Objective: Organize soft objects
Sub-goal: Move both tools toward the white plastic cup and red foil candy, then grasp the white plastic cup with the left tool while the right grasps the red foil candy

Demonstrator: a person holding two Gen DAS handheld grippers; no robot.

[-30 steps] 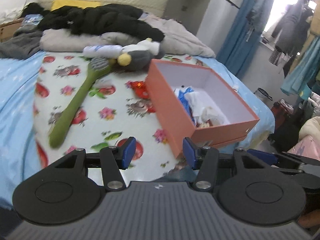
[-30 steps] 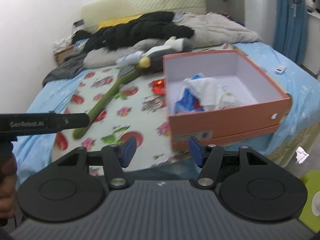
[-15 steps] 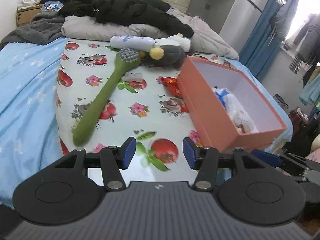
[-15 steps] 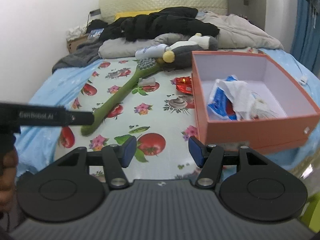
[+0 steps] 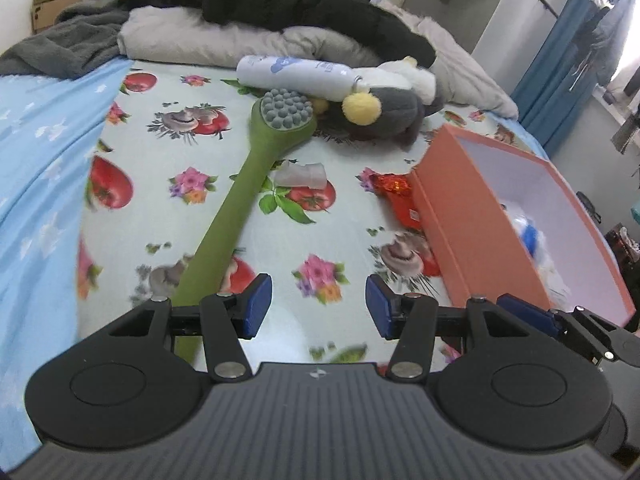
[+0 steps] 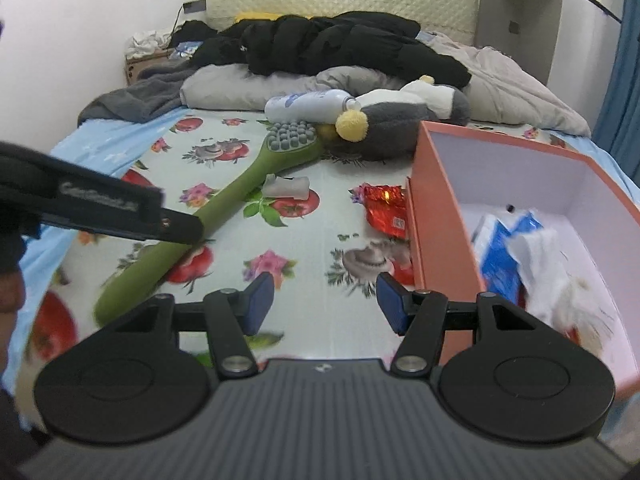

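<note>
2 claws hover over a bed [image 5: 52,168] with a fruit-print cover, both partly open and empty: left claw [image 5: 318,306], right claw [image 6: 326,306]. A green long-handled brush [image 5: 244,184] lies diagonally; a grey plush toy [image 5: 384,120] rests by its head. An orange box [image 6: 440,216] at right holds crumpled wrappers [image 6: 516,252]

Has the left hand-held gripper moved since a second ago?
Yes. The left hand-held gripper has advanced over the bed toward the green brush; the orange box, formerly ahead, now lies to its right.
</note>
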